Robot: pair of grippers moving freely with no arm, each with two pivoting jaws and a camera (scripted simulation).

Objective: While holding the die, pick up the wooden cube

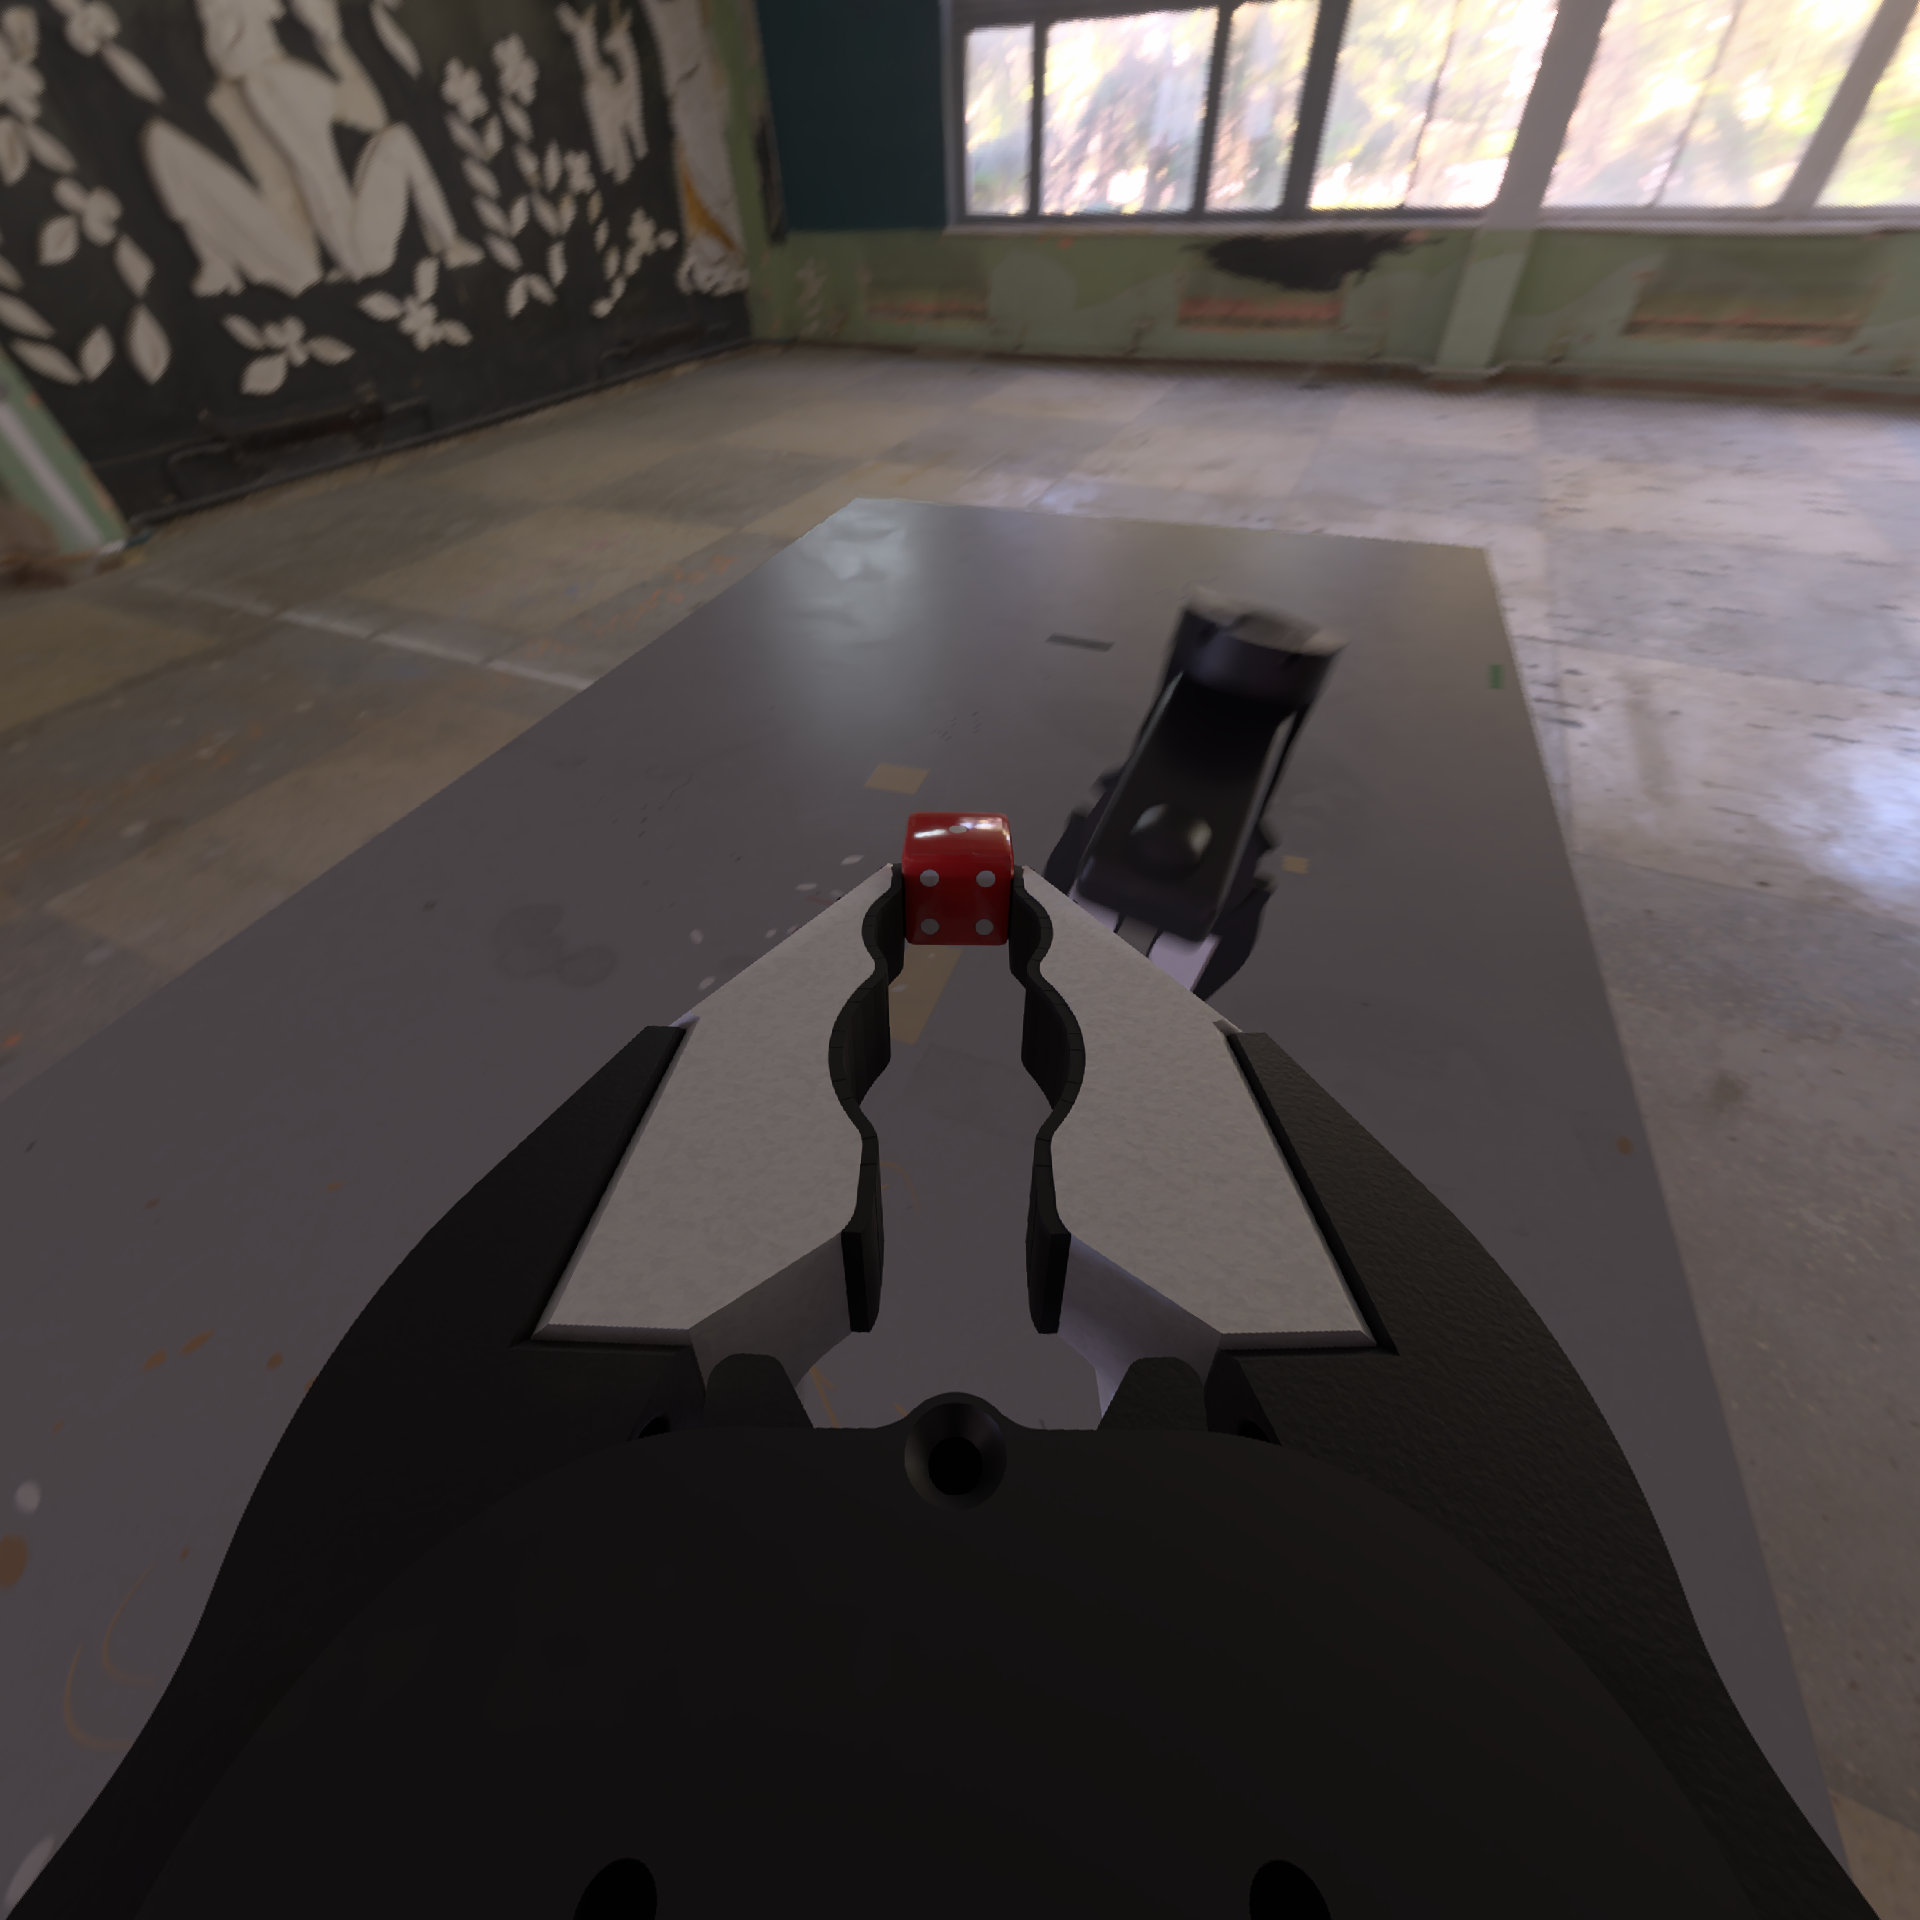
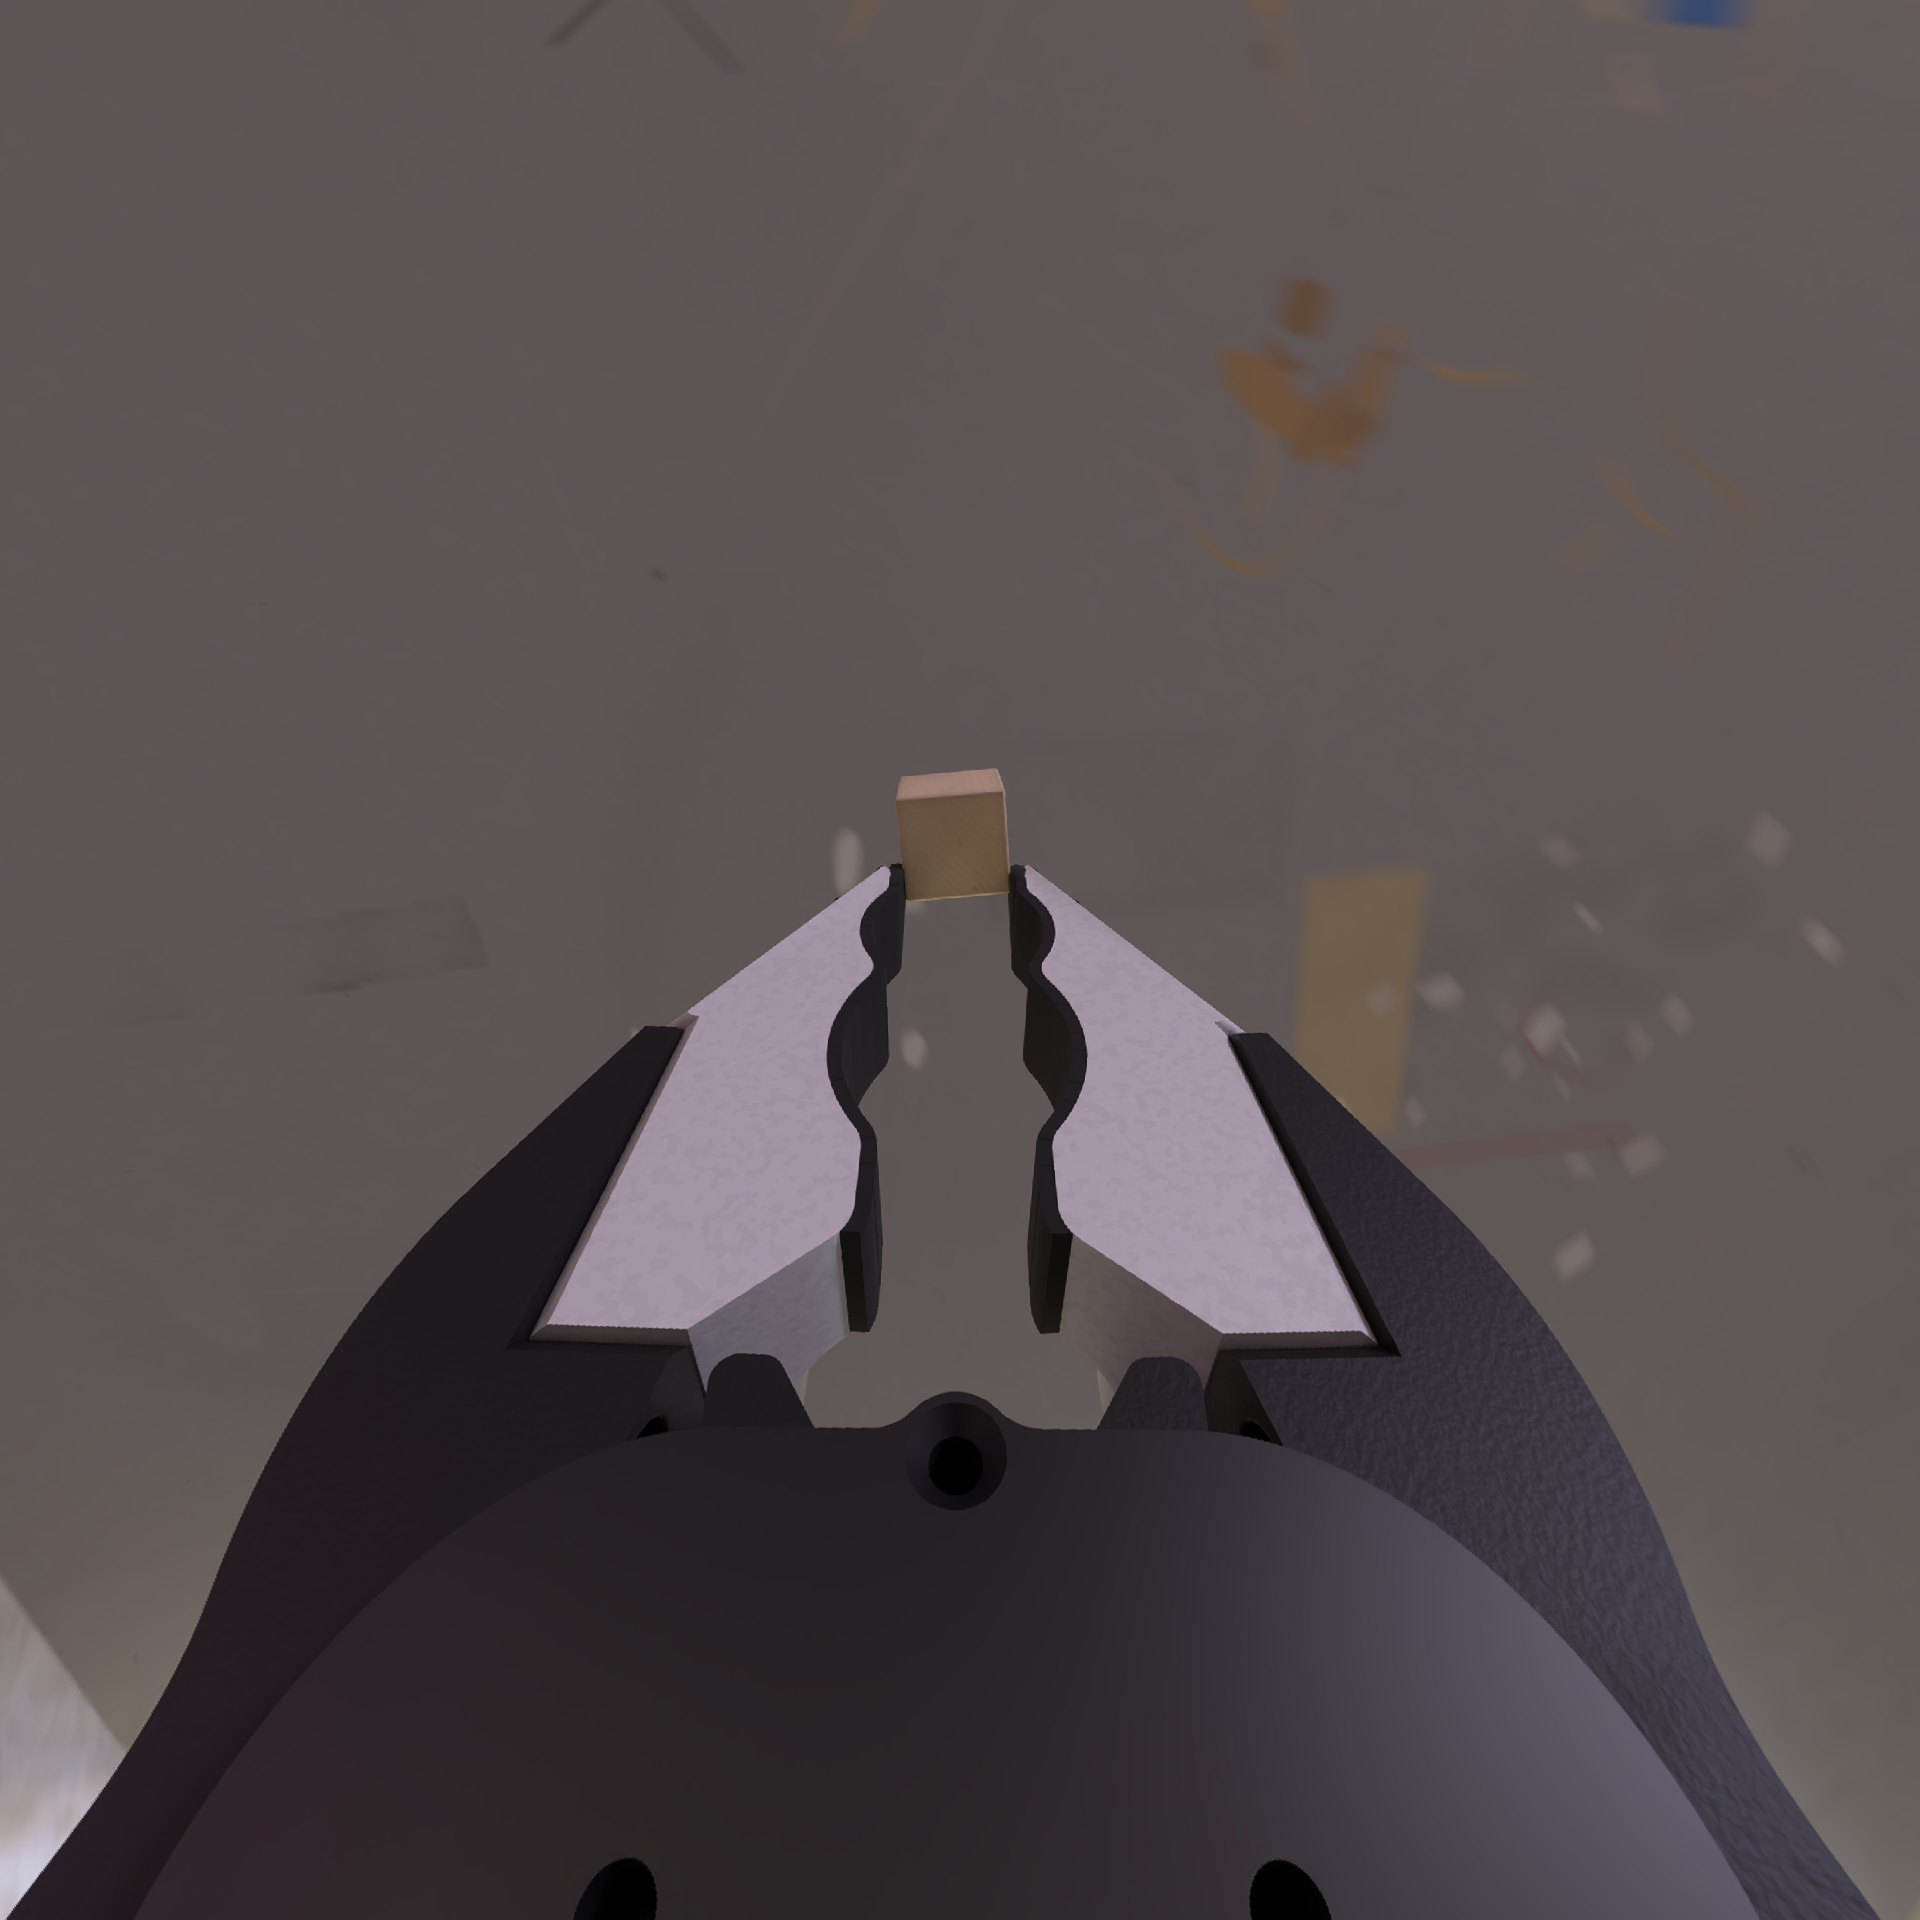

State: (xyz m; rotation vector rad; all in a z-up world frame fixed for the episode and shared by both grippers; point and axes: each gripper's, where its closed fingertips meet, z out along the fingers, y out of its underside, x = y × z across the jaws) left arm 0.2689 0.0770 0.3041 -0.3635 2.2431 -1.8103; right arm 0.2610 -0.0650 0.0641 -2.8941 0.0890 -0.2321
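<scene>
Pinching the red die [image 1: 957,879] between its tips, my left gripper [image 1: 957,894] hangs above the grey table [image 1: 312,1091]. My right gripper [image 2: 956,883], farther to the right, grips the wooden cube [image 2: 952,833] at its fingertips over the table.

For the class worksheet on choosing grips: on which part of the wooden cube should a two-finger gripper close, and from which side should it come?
Grip the wooden cube on its two opposite side faces, coming in along the right gripper line. Those faces are flat and parallel, so the fingertips meet them squarely; they already sit at its lower side edges. The left gripper holds the die likewise.
</scene>
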